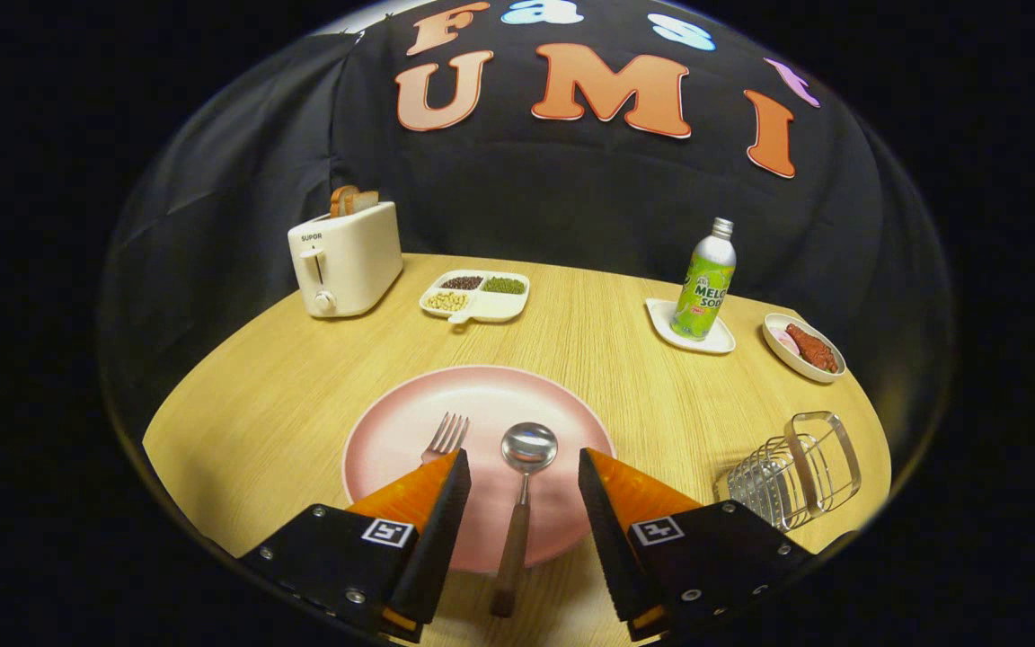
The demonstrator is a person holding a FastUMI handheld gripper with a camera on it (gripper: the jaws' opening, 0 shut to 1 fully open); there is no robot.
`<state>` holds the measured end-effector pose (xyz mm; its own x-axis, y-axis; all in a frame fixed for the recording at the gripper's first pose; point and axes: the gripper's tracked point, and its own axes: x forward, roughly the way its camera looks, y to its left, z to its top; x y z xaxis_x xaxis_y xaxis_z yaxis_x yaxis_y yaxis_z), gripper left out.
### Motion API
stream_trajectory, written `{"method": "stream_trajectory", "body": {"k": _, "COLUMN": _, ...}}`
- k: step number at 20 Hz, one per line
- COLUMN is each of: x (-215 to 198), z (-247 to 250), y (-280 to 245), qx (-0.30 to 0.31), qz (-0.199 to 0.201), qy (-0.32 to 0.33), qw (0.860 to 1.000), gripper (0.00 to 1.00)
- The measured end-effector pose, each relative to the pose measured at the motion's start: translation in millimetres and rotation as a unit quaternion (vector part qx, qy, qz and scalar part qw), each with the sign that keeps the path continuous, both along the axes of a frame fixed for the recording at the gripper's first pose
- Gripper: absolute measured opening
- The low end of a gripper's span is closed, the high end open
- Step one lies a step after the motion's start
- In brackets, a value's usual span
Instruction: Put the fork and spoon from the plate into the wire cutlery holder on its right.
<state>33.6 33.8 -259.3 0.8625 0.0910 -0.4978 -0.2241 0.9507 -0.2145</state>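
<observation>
Round wooden table (625, 305) against black cloth; pink plate (392, 422) low centre of frame, wire cutlery holder (791, 476) lower right. Gripper (524, 472) hangs spread wide, holding nothing, straddling the spoon (525, 485), probably lined up to pinch the wooden handle. Spoon's long axis runs away from the fingers, bowl far, handle overhanging the plate's near rim. Fork (446, 438) just left, tines pointing away, handle hidden under the left finger.
</observation>
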Motion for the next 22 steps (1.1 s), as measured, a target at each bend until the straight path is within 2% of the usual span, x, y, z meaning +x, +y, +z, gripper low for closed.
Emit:
{"method": "stream_trajectory", "body": {"k": 1, "x": -1, "z": -4, "y": 0, "qx": -0.003, "qz": -0.001, "qy": 0.007, "qw": 1.0, "gripper": 0.71}}
{"method": "stream_trajectory", "body": {"k": 7, "x": -7, "z": -28, "y": -3, "qx": -0.011, "qz": -0.011, "qy": 0.038, "qw": 0.999, "gripper": 0.44}}
{"method": "stream_trajectory", "body": {"k": 12, "x": -4, "z": -33, "y": -9, "qx": -0.021, "qz": -0.023, "qy": 0.043, "qw": 0.999, "gripper": 0.12}}
{"method": "stream_trajectory", "body": {"k": 14, "x": -2, "z": -30, "y": -7, "qx": -0.013, "qz": -0.025, "qy": 0.048, "qw": 0.998, "gripper": 0.05}}
{"method": "stream_trajectory", "body": {"k": 22, "x": -7, "z": 20, "y": -5, "qx": -0.004, "qz": -0.006, "qy": 0.035, "qw": 0.999, "gripper": 0.04}}
